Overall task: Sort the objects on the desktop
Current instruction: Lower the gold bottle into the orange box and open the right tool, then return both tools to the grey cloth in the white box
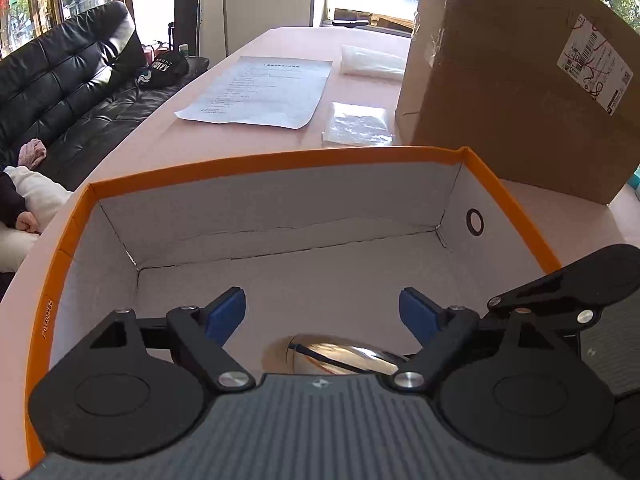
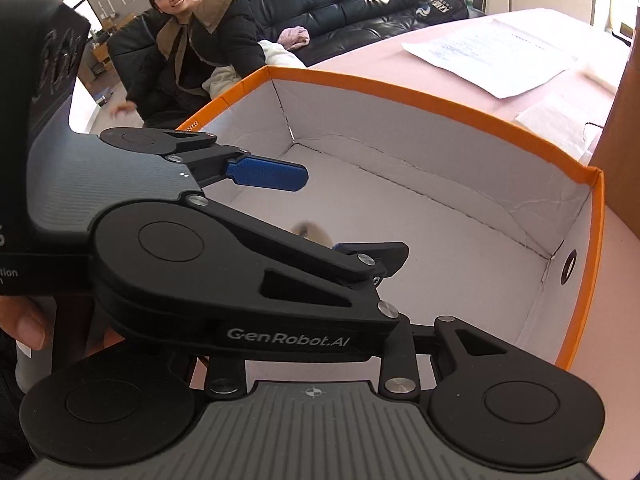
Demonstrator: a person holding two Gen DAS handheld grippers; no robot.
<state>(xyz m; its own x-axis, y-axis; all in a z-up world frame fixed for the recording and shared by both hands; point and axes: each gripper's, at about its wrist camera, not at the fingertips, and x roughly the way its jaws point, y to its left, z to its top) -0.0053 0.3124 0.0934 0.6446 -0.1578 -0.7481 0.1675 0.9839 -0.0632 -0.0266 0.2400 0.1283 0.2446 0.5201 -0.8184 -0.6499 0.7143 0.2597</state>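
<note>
An orange-rimmed box (image 1: pixel 280 160) with a white inside stands on the pink table. My left gripper (image 1: pixel 322 312) hangs open over the box floor, nothing between its blue pads (image 1: pixel 224 312). Just under its body lies a shiny rounded metallic object (image 1: pixel 340 354), half hidden. In the right wrist view the left gripper (image 2: pixel 320 212) crosses in front, tilted, with that object (image 2: pixel 316 234) a pale blur between its fingers. My right gripper (image 2: pixel 314 320) sits under it at the box's near edge. Its link arms (image 2: pixel 450 334) are spread wide; its fingertips are hidden.
A big cardboard carton (image 1: pixel 520 80) stands right behind the box. Printed paper (image 1: pixel 260 88) and clear plastic bags (image 1: pixel 358 124) lie farther along the table. A black sofa (image 1: pixel 72 92) runs along the left, and a person (image 2: pixel 192 48) sits there. A hand (image 2: pixel 24 328) holds the left gripper.
</note>
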